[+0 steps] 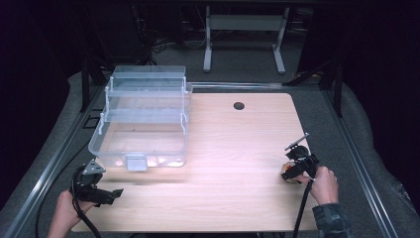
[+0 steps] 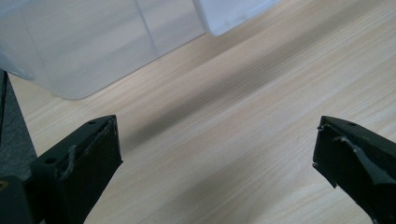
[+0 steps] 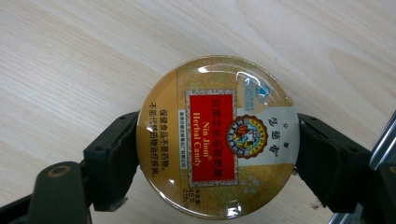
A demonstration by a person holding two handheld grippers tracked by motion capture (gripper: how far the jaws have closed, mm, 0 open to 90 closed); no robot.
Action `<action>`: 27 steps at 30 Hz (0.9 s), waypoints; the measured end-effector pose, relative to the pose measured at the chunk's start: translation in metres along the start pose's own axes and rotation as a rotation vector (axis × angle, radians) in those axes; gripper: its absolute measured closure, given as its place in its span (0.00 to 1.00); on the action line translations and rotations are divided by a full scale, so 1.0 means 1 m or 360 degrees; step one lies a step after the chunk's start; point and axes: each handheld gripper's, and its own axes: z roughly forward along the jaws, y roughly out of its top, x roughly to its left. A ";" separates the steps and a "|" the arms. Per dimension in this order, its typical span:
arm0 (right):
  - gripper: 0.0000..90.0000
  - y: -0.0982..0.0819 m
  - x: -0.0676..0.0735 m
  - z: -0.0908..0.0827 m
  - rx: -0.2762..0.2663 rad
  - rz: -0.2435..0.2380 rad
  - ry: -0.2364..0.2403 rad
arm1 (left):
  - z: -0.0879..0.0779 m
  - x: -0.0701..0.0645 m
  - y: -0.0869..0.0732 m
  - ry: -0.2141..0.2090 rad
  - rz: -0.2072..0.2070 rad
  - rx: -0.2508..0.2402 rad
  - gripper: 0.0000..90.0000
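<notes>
Right gripper view: the right gripper [image 3: 217, 154] clamps a round gold-and-red herbal candy tin [image 3: 215, 136] (lid on). The clear plastic tiered box [image 1: 143, 119] stands open on the table; the left gripper [image 2: 217, 149] gapes wide, holding nothing.

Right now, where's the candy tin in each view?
High view: the candy tin sits at the right table edge, in the right tool, ahead of the person's right hand.
Left gripper view: not in it; here are the clear storage box and wood.
Right gripper view: centre frame, clamped between both jaws.
Shared landmark: the light wooden tabletop.
</notes>
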 end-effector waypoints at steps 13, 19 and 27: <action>0.21 -0.014 -0.011 0.010 0.0070 0.0092 -0.0001 | -0.001 0.004 -0.002 -0.0009 -0.0025 -0.0004 0.01; 0.02 -0.017 -0.010 0.005 0.0020 0.0105 -0.0004 | -0.008 0.005 -0.001 0.0005 -0.0030 -0.0026 0.01; 0.00 -0.017 -0.004 -0.013 -0.0100 0.0075 0.0135 | -0.027 0.021 0.007 0.0008 -0.0147 -0.0097 0.00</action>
